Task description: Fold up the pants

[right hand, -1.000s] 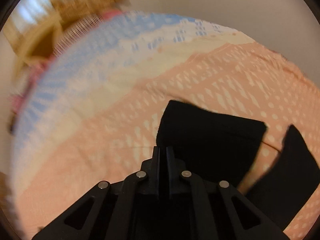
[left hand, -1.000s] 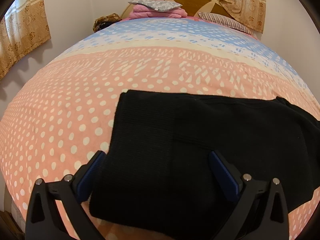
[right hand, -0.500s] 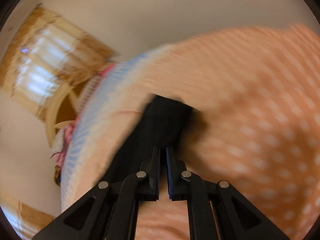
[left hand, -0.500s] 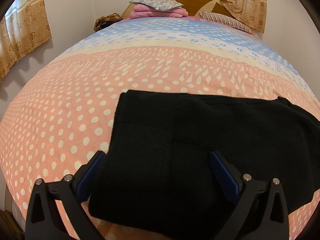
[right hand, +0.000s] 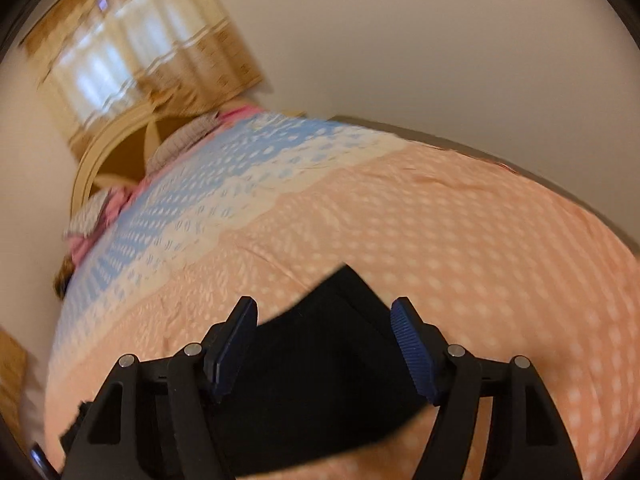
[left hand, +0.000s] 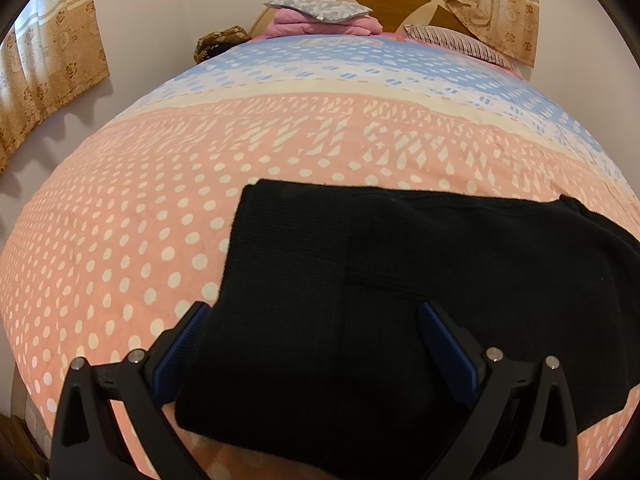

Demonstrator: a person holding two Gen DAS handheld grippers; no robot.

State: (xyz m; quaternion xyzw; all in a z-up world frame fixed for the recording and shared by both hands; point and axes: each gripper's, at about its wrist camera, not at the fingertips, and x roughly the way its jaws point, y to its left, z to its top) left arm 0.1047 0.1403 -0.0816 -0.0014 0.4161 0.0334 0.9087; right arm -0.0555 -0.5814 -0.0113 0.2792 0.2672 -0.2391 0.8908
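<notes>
Left wrist view: polka-dot bedspread [left hand: 120, 240] filling the frame, black pants [left hand: 400, 280] lying flat and layered on it, unmoved since a second ago. Left gripper [left hand: 312, 344] hovering wide open above the near edge, gripping nothing. Right wrist view only: right gripper [right hand: 324, 344], clamped shut a second ago, now opening over a folded pants corner [right hand: 340, 320], pads clear of cloth. Likely one fold just laid and released.

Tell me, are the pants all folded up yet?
Nearly, it seems. The pants already lie doubled over in a thick black stack on the bed. The right gripper is opening just above them, pads off the cloth. The left gripper hovers open. Perhaps one more fold or some smoothing is left.
</notes>
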